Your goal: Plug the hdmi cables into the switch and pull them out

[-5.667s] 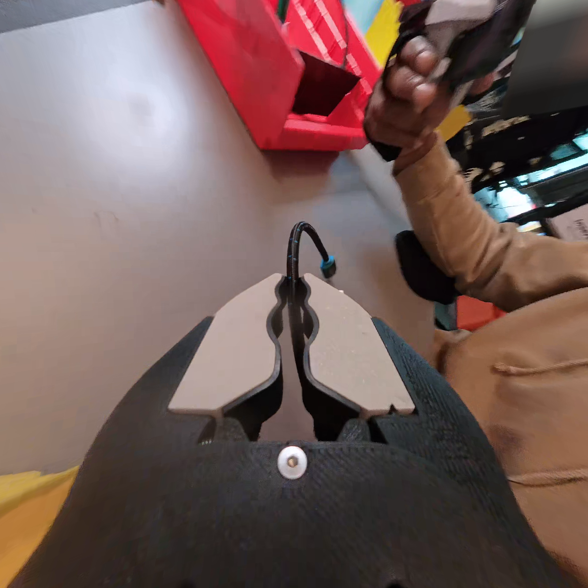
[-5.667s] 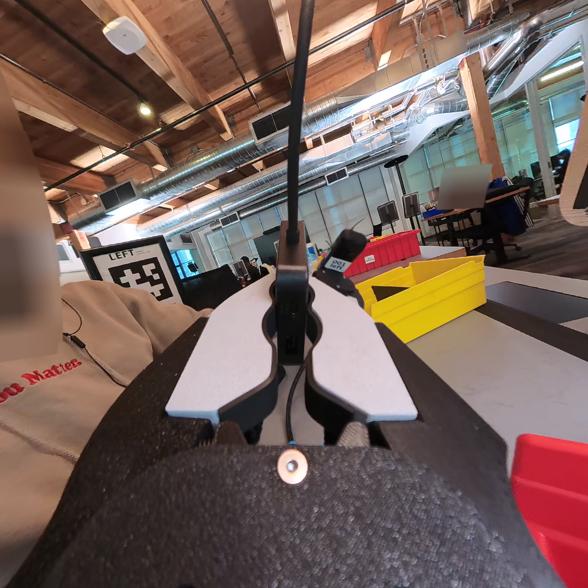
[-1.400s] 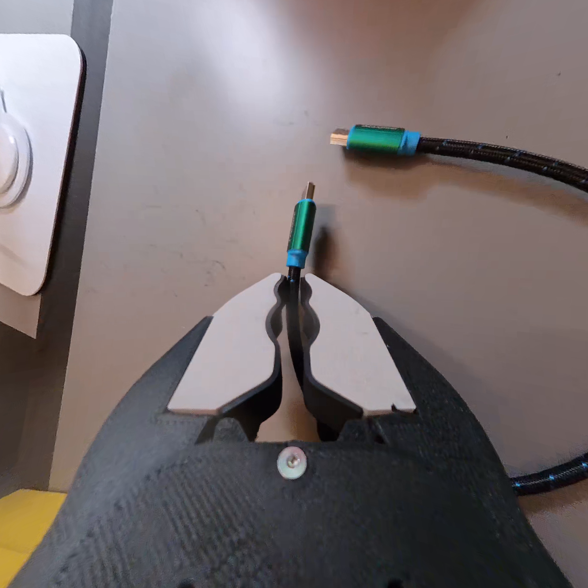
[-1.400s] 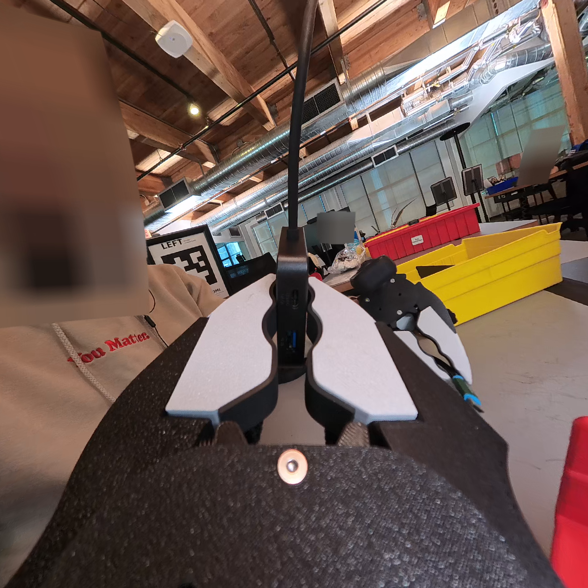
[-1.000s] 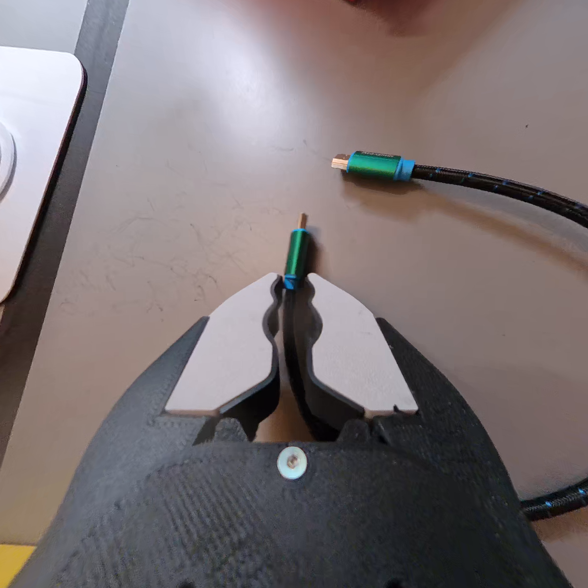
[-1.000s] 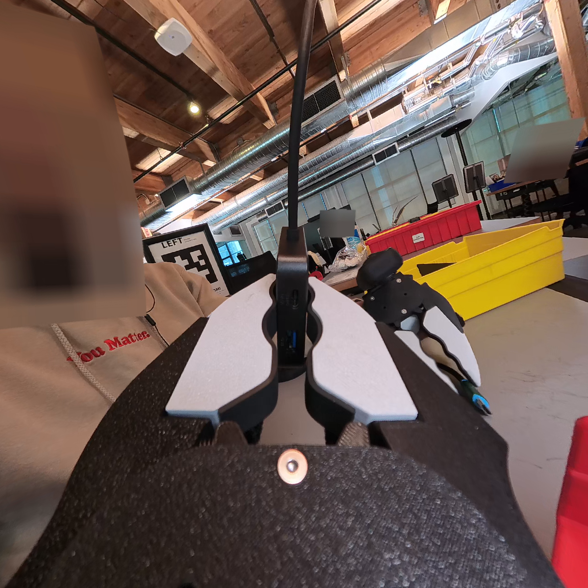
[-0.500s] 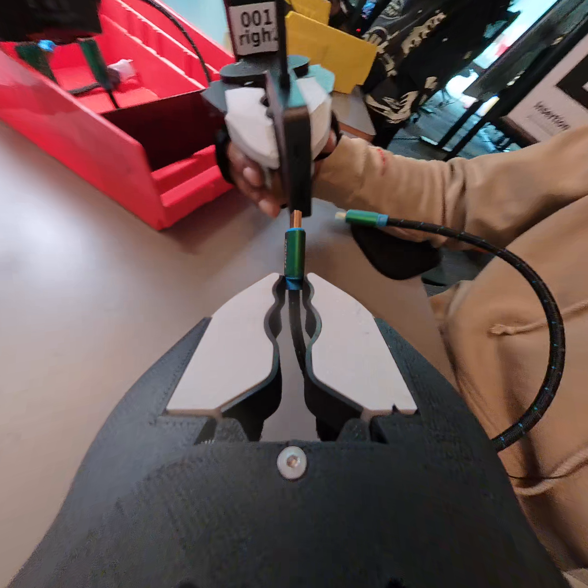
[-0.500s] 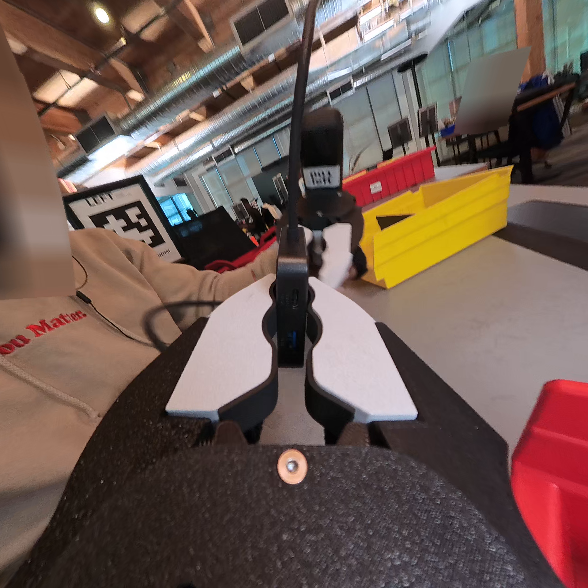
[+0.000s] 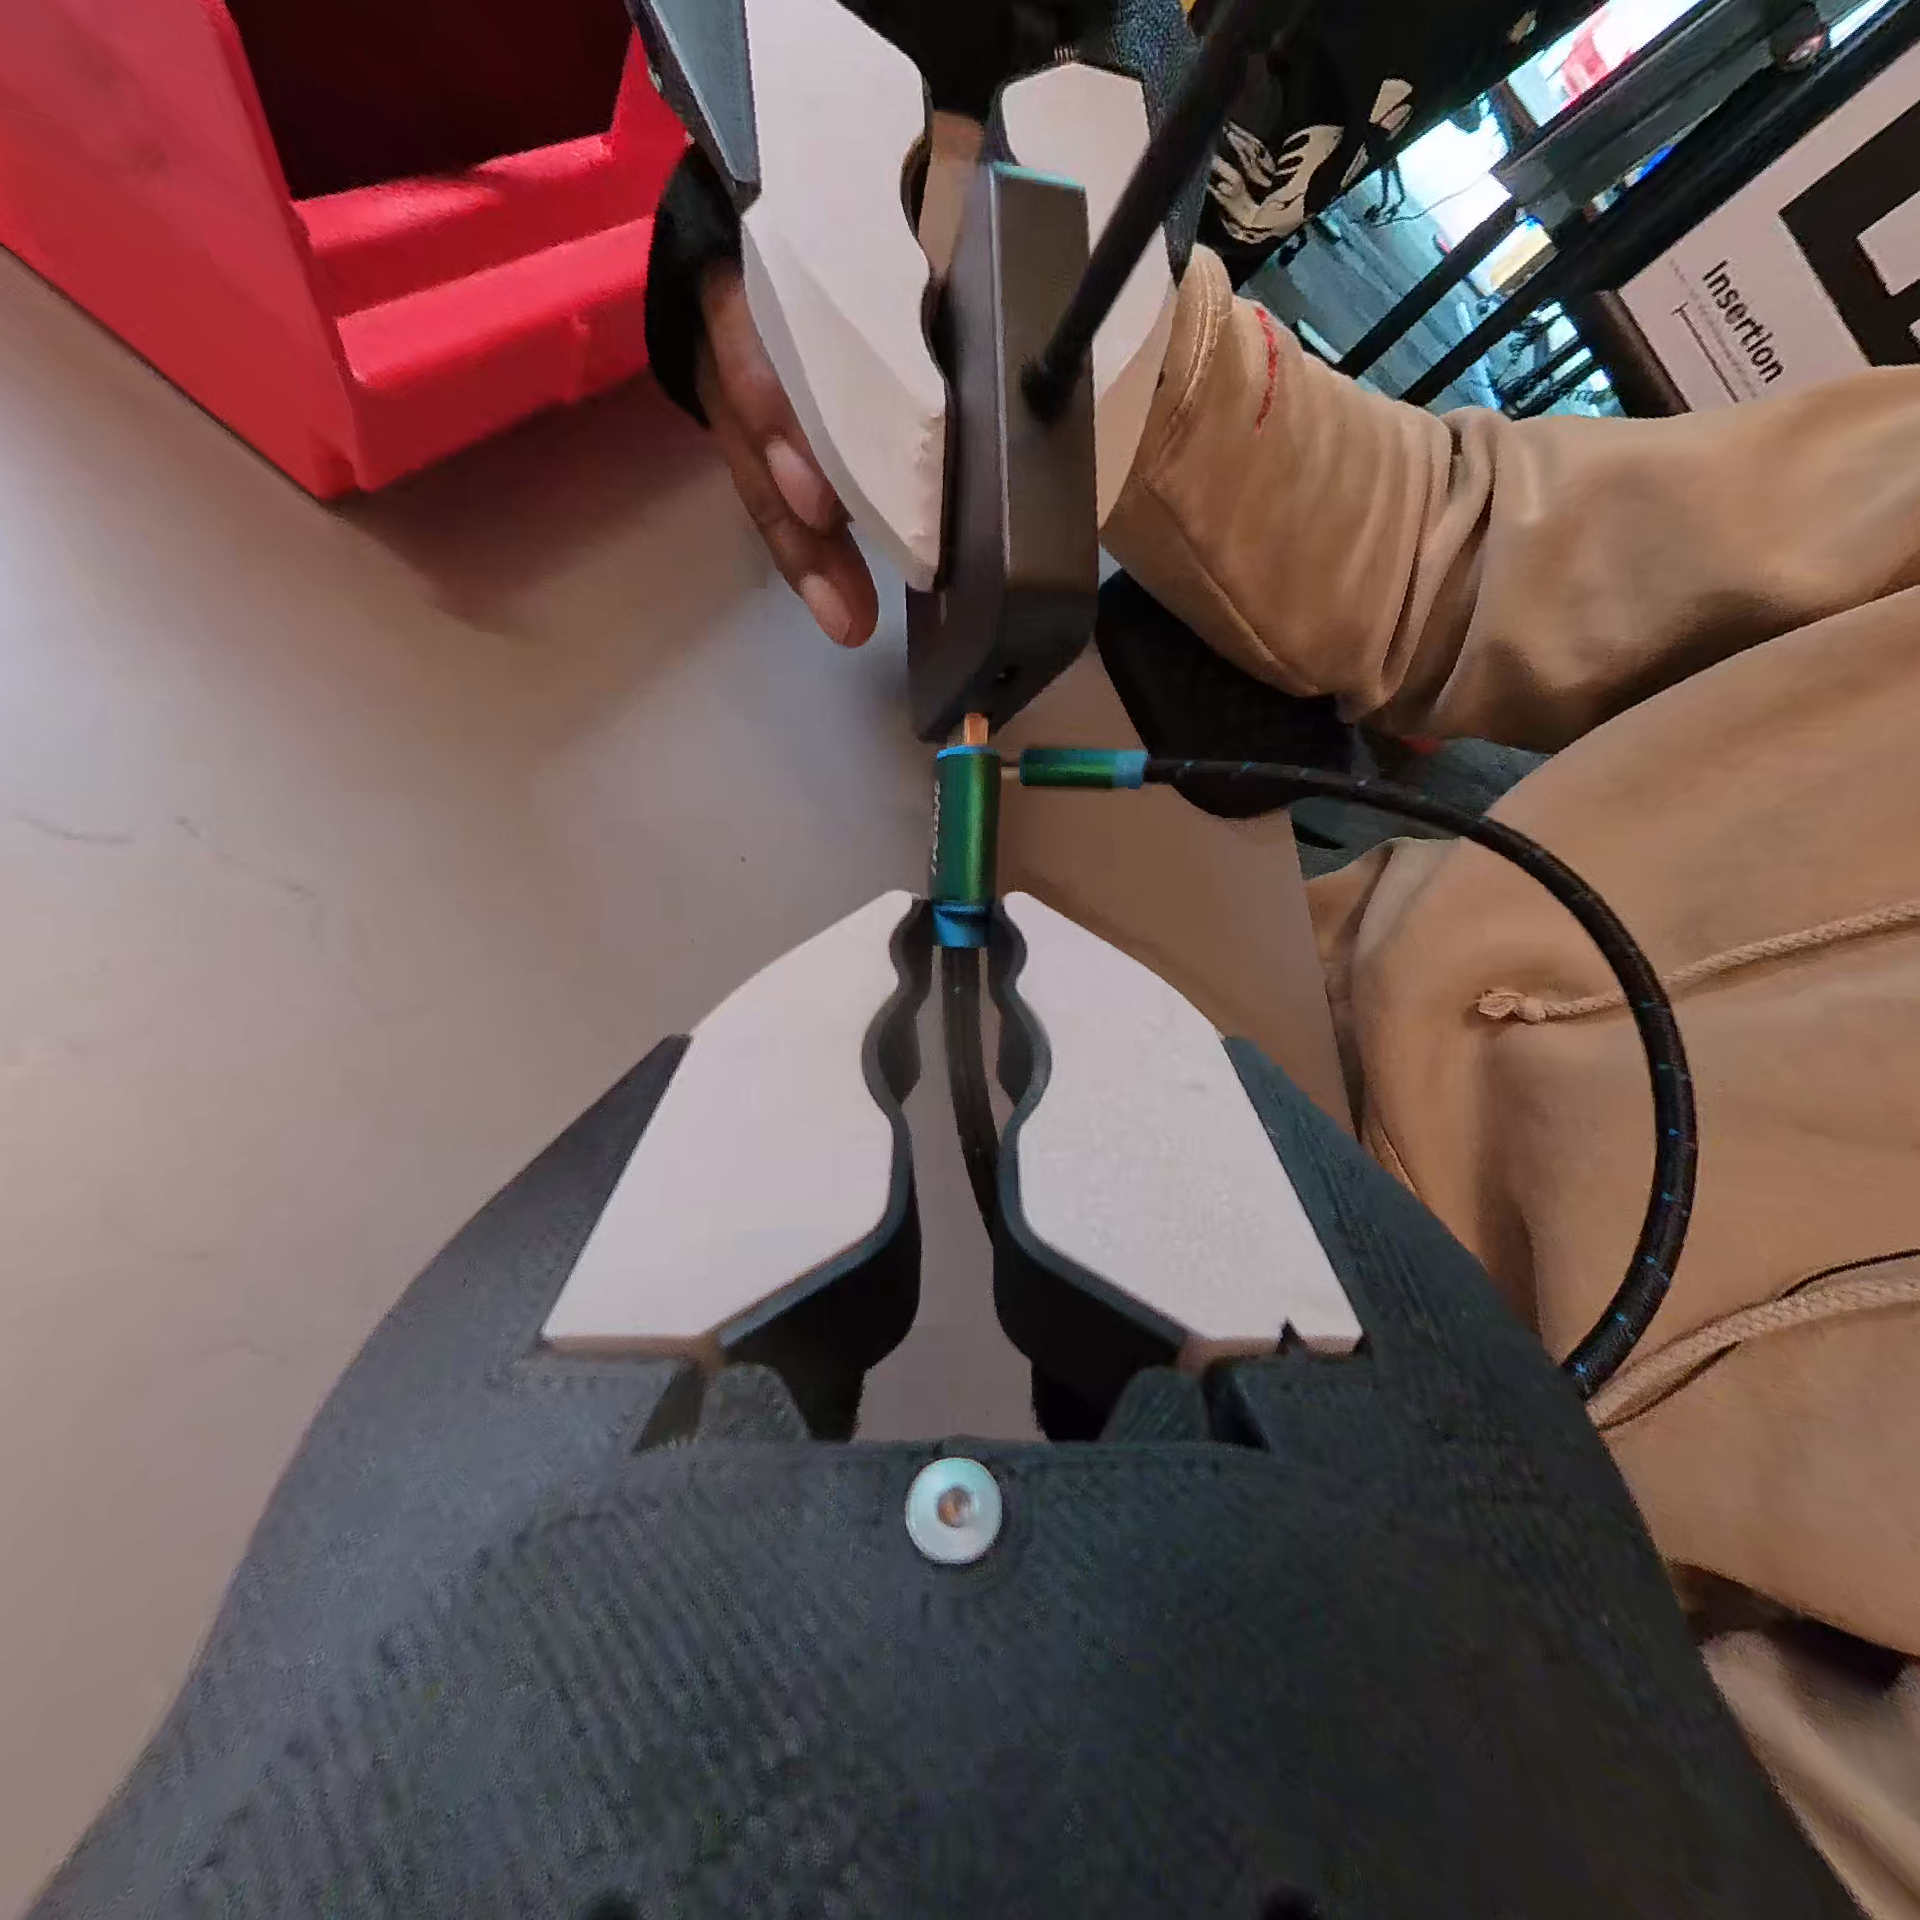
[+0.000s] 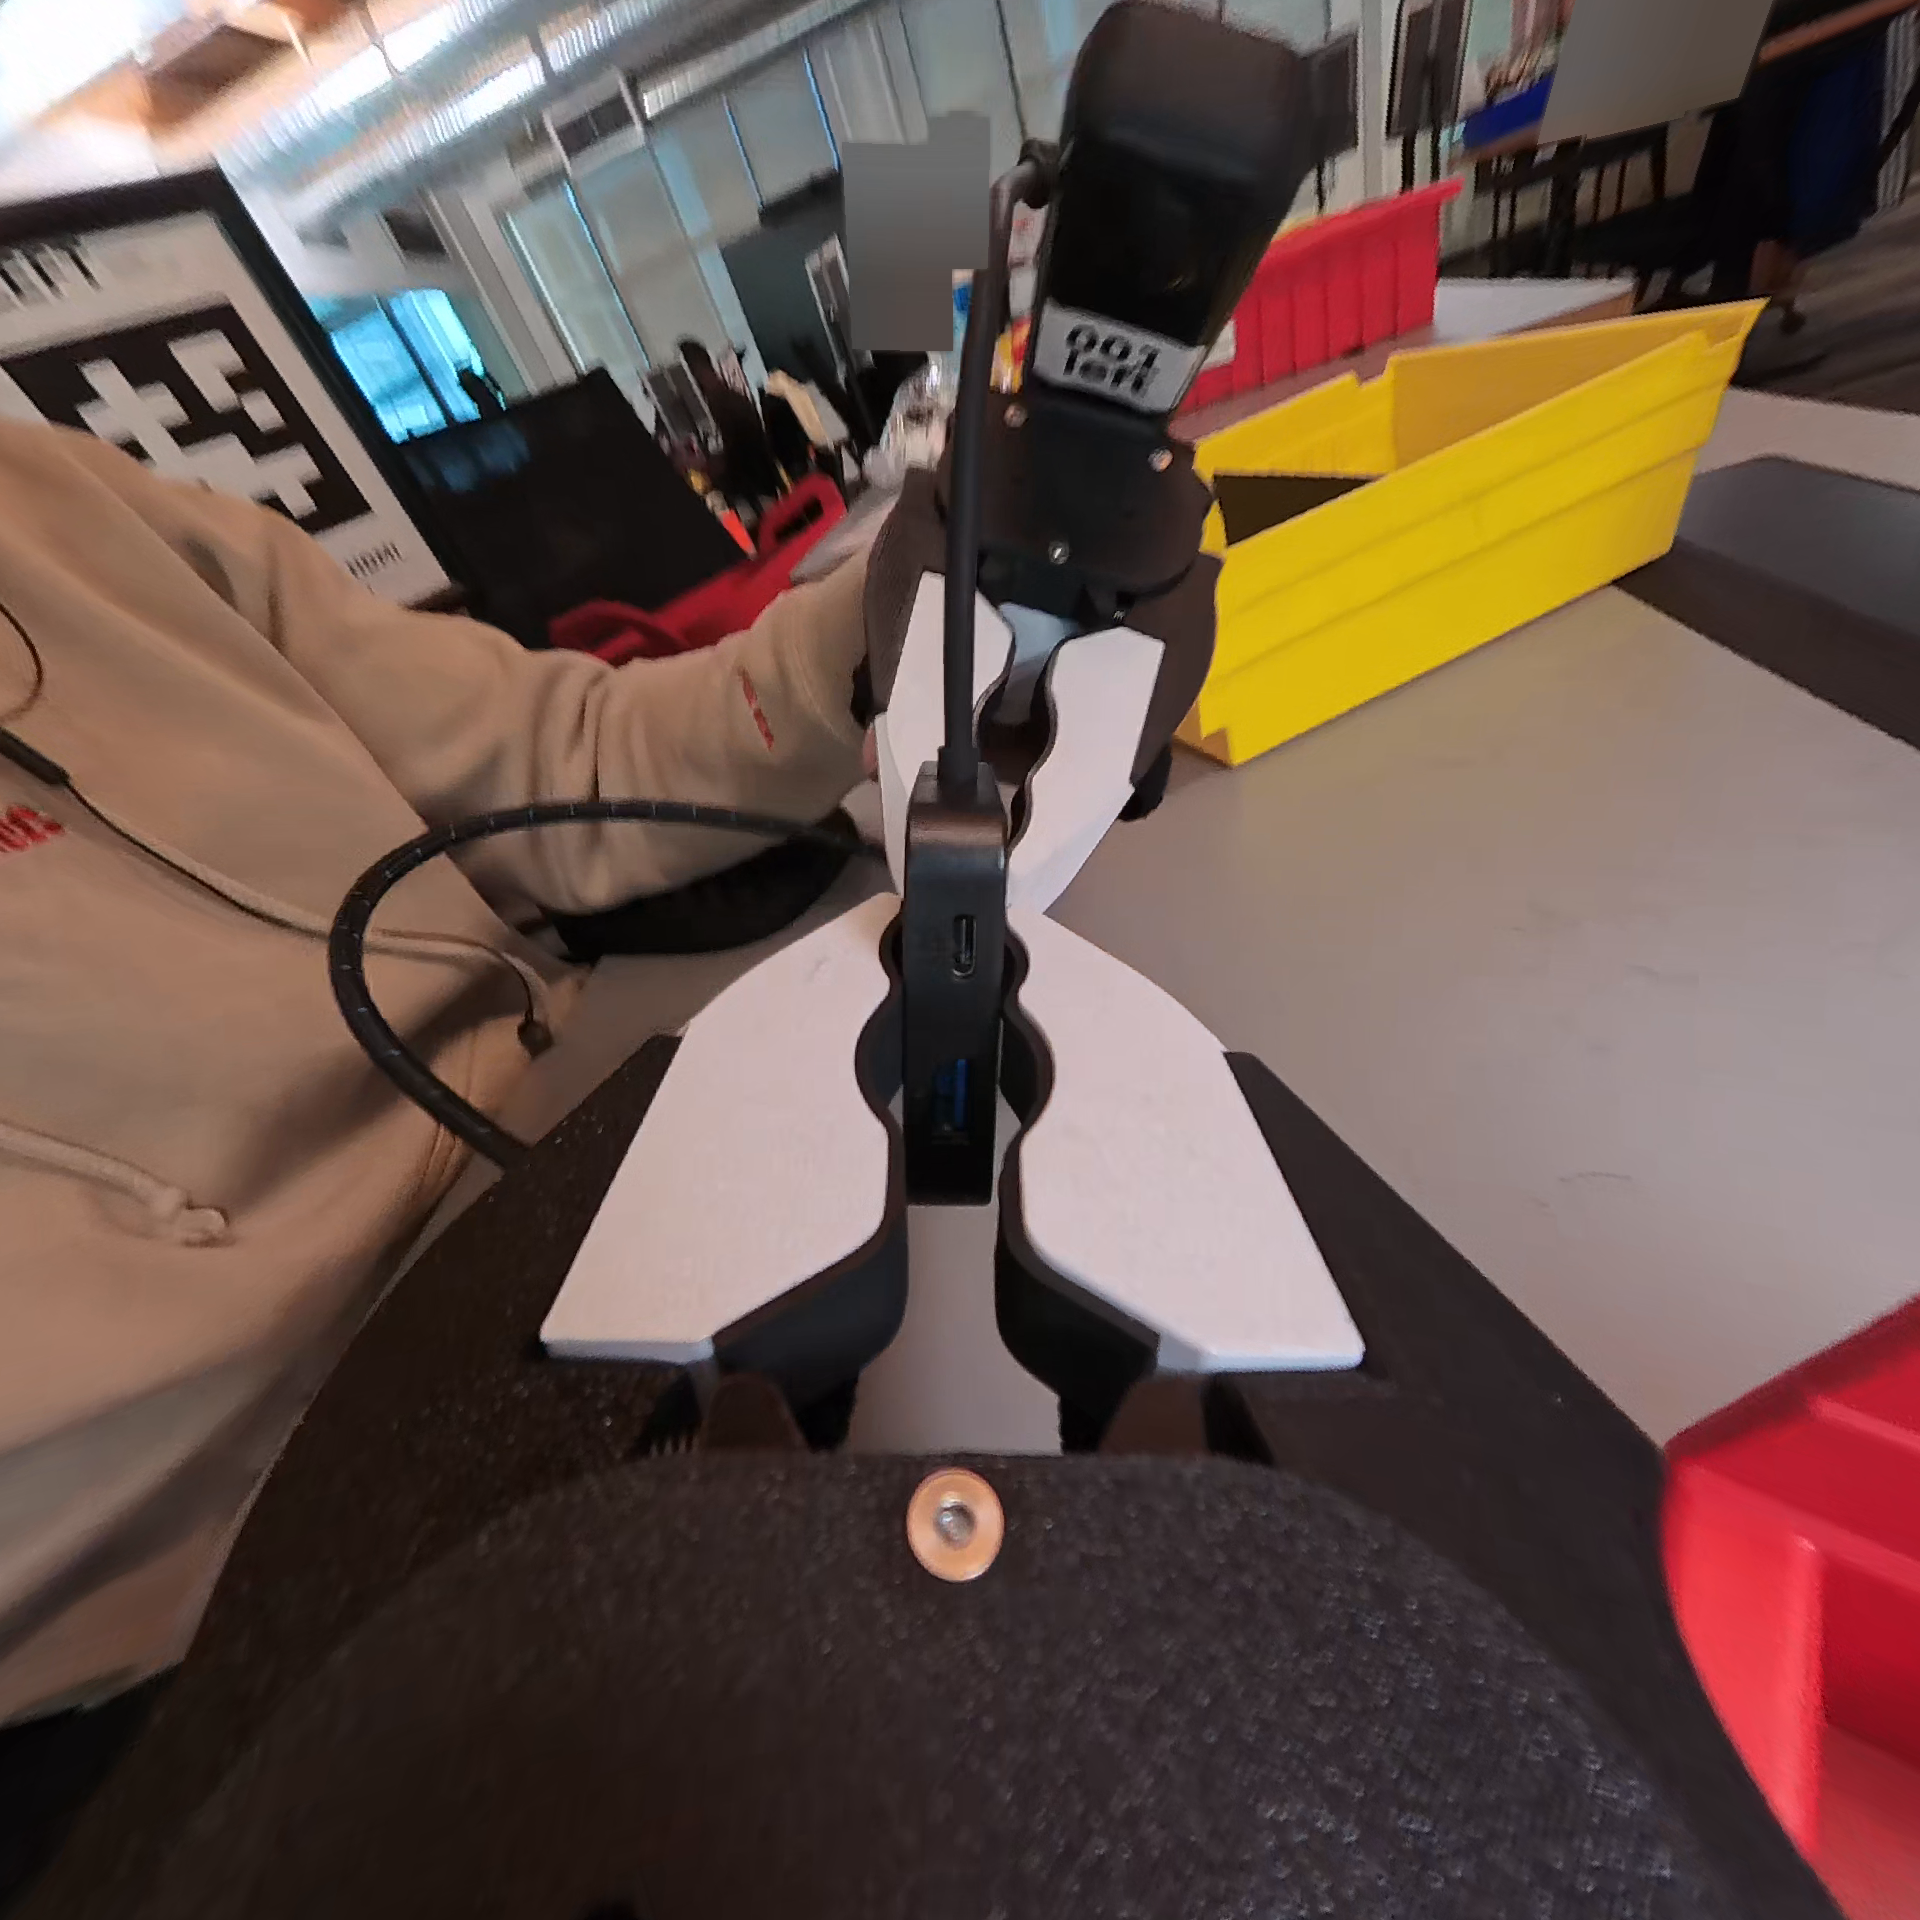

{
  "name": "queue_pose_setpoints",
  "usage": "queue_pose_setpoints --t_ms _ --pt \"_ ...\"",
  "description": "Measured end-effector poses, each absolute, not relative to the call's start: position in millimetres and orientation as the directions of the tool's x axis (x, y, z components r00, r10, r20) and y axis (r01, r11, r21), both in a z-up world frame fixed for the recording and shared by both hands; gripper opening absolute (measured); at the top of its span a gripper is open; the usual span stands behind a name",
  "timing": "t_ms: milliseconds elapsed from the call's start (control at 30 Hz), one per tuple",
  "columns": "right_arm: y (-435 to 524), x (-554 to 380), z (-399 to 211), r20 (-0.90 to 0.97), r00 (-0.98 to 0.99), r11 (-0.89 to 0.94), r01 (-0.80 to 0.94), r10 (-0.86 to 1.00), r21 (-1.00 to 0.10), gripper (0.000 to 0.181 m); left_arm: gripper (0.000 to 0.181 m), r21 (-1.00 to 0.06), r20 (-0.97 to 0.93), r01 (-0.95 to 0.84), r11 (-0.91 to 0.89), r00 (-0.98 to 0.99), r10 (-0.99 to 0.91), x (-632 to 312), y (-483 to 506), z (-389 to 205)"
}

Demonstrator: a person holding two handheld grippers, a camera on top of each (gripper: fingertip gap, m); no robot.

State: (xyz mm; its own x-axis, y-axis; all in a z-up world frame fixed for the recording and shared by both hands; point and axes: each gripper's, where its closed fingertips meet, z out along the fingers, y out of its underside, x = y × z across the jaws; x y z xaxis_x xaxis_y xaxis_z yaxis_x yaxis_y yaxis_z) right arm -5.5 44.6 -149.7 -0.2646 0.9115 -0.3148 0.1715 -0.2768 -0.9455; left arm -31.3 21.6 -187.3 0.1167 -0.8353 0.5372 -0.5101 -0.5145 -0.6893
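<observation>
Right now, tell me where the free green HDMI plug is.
In the left wrist view, the free green HDMI plug hangs right of the held plug, just below the switch.

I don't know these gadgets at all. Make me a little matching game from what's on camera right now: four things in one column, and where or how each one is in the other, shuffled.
Things:
1. green plug
2. switch
3. yellow bin
4. second green plug

States:
A. clamped in the right gripper
B. sticking out of the left gripper, gold tip at the switch's end
C. hanging free, in neither gripper
D. on the table behind the grippers

Pairs: 1-B, 2-A, 3-D, 4-C
</observation>
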Motion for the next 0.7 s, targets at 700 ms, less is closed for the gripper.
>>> queue_pose_setpoints --t_ms 700 --pt "71 -11 -131 -0.315 -0.152 -0.322 -0.019 0.937 -0.947 0.013 0.01 -0.781 0.573 -0.226 -0.583 0.113 -0.812 -33 54 -159"
